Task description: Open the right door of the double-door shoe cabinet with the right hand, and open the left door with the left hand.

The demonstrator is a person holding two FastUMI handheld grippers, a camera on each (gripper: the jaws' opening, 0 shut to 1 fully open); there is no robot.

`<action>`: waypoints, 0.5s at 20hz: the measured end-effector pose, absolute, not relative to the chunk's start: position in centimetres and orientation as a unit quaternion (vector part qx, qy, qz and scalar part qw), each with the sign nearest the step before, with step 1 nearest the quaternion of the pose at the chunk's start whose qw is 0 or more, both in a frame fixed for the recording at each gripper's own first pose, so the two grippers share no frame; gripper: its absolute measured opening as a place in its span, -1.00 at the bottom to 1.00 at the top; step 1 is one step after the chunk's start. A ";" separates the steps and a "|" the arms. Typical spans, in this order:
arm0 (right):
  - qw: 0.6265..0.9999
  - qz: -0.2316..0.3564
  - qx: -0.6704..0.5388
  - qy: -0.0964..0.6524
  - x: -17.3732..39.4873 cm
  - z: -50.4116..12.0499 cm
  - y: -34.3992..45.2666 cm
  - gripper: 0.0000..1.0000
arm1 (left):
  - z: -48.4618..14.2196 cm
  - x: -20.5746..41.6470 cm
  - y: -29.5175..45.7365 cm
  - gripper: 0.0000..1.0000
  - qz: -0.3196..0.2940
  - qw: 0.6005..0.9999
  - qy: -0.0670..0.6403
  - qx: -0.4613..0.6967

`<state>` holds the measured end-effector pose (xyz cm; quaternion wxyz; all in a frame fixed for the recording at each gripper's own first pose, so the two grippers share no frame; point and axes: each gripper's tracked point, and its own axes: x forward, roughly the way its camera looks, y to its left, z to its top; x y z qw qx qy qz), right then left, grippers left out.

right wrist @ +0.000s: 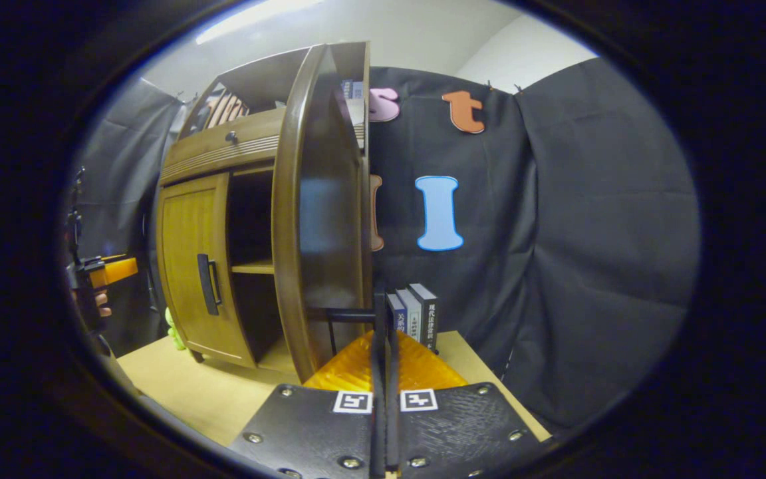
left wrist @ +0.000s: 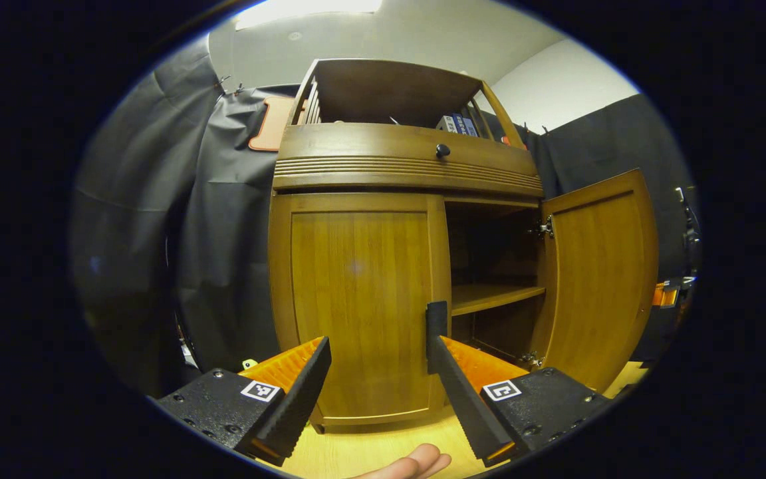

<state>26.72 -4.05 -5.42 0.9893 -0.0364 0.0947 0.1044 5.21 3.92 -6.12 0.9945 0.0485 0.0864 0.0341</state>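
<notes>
Shoe cabinet of warm brown wood (left wrist: pixel 363 166) is seen on the pale wooden floor (left wrist: pixel 363 452), its right door (left wrist: pixel 599 279) swung wide, its left door (left wrist: pixel 360 306) shut. Right gripper (right wrist: pixel 383 319) is pressed together on the open door's dark bar handle (right wrist: pixel 350 315). Left gripper (left wrist: pixel 376 346) is spread before the closed panel. Rigid, hinged, light to swing, it seems; its black vertical handle (right wrist: pixel 208 284) is judged the place to pinch.

Black cloth wall (right wrist: pixel 589 219) encloses the booth. White ceiling (left wrist: pixel 423 33) carries a lit light panel (left wrist: pixel 303 10) at 12 o'clock. Light wooden tabletop (right wrist: pixel 177 382) below.
</notes>
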 end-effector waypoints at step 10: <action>0.995 0.049 -0.057 0.070 25.3 -4.3 -8.5 -0.16 | -9.1 7.1 -1.4 0.86 -0.017 0.994 0.088 0.054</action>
